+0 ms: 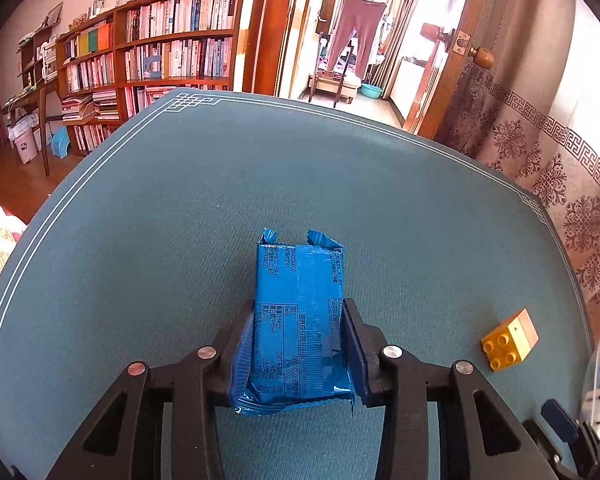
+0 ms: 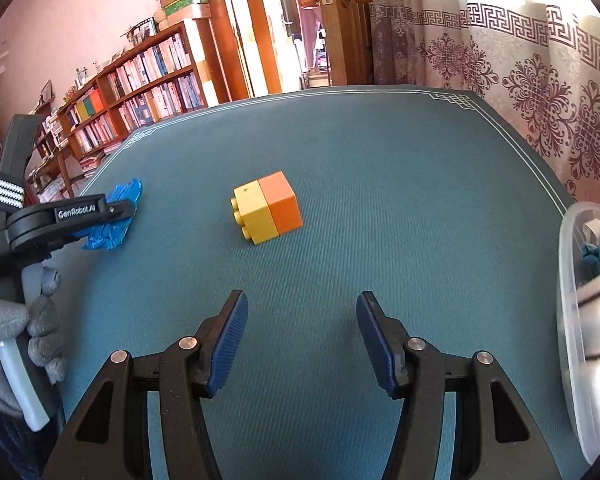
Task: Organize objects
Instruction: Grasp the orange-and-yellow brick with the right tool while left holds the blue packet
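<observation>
A blue snack packet (image 1: 300, 320) lies on the teal table mat (image 1: 180, 220), and my left gripper (image 1: 300, 316) is shut on its near half, both pads pressing its sides. From the right wrist view the same packet (image 2: 112, 220) shows at the left, clamped in the left gripper (image 2: 120, 210), which a gloved hand (image 2: 16, 332) holds. A yellow and orange toy brick block (image 2: 268, 213) lies on its side mid-mat, studs to the left. My right gripper (image 2: 300, 304) stands open, nothing between its fingers, a short way in front of the block. That block (image 1: 510, 338) also appears at the right of the left wrist view.
A clear plastic bin (image 2: 572, 288) with white and blue items stands at the mat's right edge. A patterned curtain (image 2: 540, 80) hangs behind the table on the right. Bookshelves (image 1: 160, 52) and an open door (image 2: 344, 28) lie beyond the far edge.
</observation>
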`<state>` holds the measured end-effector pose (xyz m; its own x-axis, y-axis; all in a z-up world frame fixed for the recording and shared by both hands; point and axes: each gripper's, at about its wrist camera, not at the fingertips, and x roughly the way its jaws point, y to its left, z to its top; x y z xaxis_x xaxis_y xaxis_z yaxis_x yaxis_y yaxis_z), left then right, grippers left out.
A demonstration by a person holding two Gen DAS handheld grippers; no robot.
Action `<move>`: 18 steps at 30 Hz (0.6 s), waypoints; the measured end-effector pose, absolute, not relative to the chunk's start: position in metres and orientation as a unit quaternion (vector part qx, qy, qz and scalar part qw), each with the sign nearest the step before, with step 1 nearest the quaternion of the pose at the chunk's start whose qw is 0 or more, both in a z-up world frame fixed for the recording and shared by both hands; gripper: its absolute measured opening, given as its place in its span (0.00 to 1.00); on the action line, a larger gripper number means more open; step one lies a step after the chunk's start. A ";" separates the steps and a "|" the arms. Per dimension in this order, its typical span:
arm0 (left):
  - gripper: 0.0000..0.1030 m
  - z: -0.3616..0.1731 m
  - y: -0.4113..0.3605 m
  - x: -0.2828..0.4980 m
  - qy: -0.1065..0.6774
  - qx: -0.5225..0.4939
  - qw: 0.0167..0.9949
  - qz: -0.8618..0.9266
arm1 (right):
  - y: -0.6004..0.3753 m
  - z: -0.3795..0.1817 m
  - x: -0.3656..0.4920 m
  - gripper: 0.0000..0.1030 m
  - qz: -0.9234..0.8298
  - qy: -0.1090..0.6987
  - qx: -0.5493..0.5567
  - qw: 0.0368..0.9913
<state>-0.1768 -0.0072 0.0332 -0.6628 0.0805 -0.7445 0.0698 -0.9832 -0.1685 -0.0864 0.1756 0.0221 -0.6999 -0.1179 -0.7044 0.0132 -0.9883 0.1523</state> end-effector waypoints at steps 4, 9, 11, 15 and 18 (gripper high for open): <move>0.41 0.033 -0.007 -0.176 -0.093 -0.411 0.007 0.907 | 0.172 0.019 -0.115 0.57 -0.916 -0.080 0.390 0.048; 0.41 0.033 -0.004 -0.176 -0.090 -0.411 0.011 0.907 | 0.170 0.019 -0.143 0.57 -0.912 -0.100 0.392 0.070; 0.41 0.032 -0.004 -0.177 -0.090 -0.413 0.012 0.906 | 0.166 0.020 -0.152 0.57 -0.913 -0.094 0.390 0.069; 0.41 0.030 -0.004 -0.177 -0.090 -0.415 0.014 0.905 | 0.156 0.018 -0.162 0.57 -0.918 -0.070 0.386 0.059; 0.41 0.031 -0.004 -0.176 -0.091 -0.415 0.016 0.905 | 0.147 0.019 -0.161 0.54 -0.920 -0.049 0.384 0.054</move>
<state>-0.1761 -0.0042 0.0307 -0.6556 0.1036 -0.7479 0.0465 -0.9831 -0.1770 -0.1611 0.1471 0.0189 -0.6989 -0.1372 -0.7019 0.0614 -0.9893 0.1323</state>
